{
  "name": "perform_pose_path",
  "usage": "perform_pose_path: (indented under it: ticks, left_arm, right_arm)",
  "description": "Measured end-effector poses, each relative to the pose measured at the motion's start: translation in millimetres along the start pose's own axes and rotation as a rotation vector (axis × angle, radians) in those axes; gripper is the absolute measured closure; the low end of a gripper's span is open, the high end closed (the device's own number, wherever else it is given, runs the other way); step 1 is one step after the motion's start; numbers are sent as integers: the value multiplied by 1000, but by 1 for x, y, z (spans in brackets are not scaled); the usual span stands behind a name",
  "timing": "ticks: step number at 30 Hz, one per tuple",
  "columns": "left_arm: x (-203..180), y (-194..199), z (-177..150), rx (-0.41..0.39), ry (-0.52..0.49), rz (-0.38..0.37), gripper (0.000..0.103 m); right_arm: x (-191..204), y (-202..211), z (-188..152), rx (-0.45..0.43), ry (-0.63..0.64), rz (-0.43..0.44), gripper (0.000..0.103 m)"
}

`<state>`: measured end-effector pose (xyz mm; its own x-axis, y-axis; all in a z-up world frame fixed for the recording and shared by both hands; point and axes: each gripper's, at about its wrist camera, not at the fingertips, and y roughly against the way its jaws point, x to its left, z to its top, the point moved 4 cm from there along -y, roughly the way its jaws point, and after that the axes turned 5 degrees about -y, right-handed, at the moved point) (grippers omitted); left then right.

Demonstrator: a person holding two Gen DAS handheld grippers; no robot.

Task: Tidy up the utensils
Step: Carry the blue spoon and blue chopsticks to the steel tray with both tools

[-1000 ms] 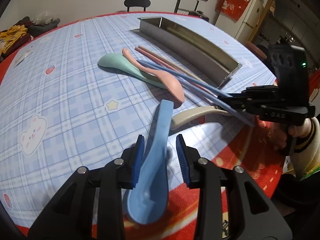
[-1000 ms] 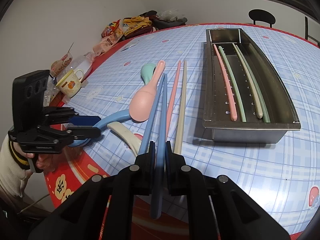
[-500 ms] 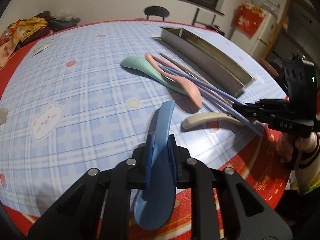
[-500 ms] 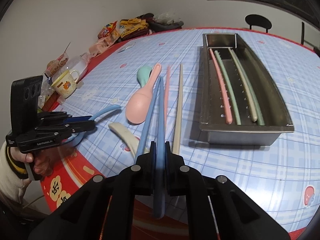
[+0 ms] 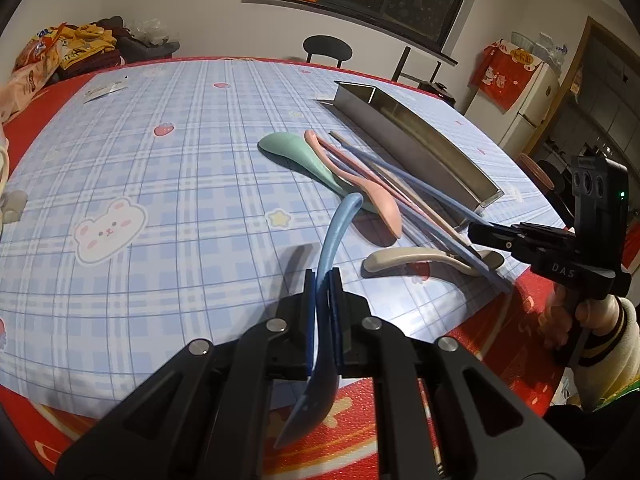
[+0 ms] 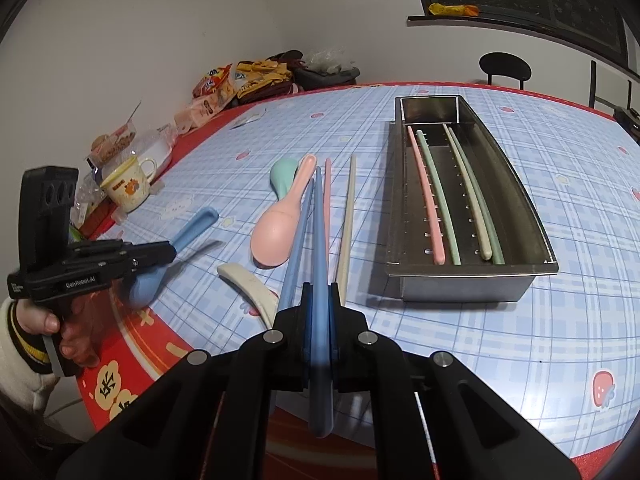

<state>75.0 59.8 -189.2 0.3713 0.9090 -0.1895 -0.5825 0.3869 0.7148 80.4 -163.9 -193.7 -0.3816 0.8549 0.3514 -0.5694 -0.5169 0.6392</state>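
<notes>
My left gripper has its jaws closing tight on the blue spoon, held on edge with its bowl toward me. My right gripper is shut on a blue chopstick. A second blue chopstick runs beside its left finger. On the checked cloth lie a green spoon, a pink spoon, a beige spoon, a pink chopstick and a beige chopstick. The steel tray to the right holds several chopsticks.
A mug and snack packets crowd the table's left edge. The red table rim runs just below both grippers. A black chair stands behind the table, and a fridge is at the far right.
The left jaws closed on the blue spoon's handle, raised it off the cloth and rolled it onto its edge. The right gripper kept its hold on the blue chopstick and hardly moved.
</notes>
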Motion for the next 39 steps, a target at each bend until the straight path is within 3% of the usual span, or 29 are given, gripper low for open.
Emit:
perform_pose_path:
  ticks: [13, 21, 26, 33, 39]
  left_arm:
    - [1, 13, 12, -37, 32, -9, 92]
    - [-7, 16, 36, -64, 59, -20, 92]
    - [-26, 3, 64, -81, 89, -61, 92]
    - [-57, -37, 126, -103, 177, -143, 92]
    - [-73, -79, 176, -102, 256, -172, 92]
  right_arm:
    - [-3, 5, 1, -21, -16, 14, 95]
    - [-20, 18, 12, -70, -109, 65, 95]
    - [-38, 35, 35, -137, -120, 40, 95]
    - [-80, 20, 80, -179, -178, -55, 95]
    - [-90, 2, 82, -167, -174, -71, 95]
